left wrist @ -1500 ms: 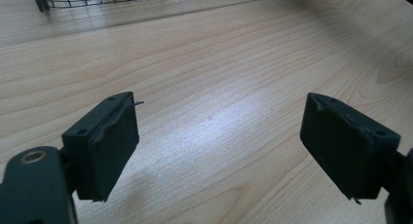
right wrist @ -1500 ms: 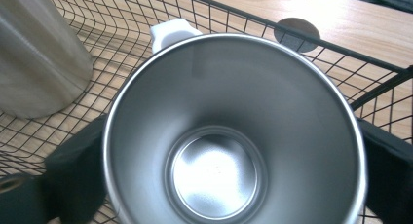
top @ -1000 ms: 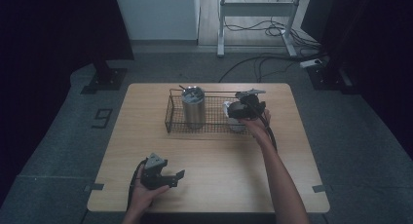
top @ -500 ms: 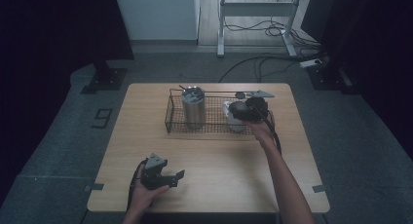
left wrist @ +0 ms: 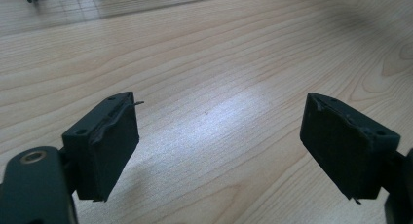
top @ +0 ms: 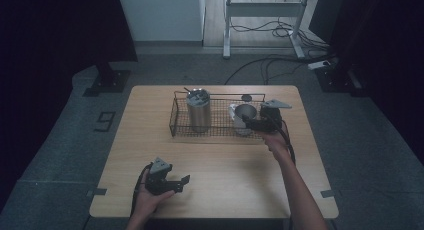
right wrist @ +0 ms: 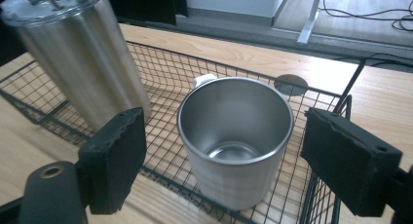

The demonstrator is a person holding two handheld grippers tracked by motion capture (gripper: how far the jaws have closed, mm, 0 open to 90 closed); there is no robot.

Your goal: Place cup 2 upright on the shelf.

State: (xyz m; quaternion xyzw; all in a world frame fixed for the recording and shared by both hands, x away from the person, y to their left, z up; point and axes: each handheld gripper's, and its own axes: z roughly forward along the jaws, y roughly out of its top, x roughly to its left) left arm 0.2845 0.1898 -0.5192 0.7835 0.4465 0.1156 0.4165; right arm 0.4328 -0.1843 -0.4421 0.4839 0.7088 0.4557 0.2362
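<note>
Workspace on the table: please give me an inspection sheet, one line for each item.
Surface: wooden table, bare at the front.
Job's things: steel mug upright in the wire basket, beside a lidded steel tumbler.
Clutter: nothing seen.
Grippers: left gripper open over bare wood; right gripper at the mug, jaws just closing, pads not touching it.
Cables: loose cables on the floor behind.
Surroundings: dark, grey floor, metal frame.

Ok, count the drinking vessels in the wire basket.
2. A tall lidded steel tumbler stands at the left end of the basket; an open steel mug stands at the right end. Nothing seems hidden.
</note>
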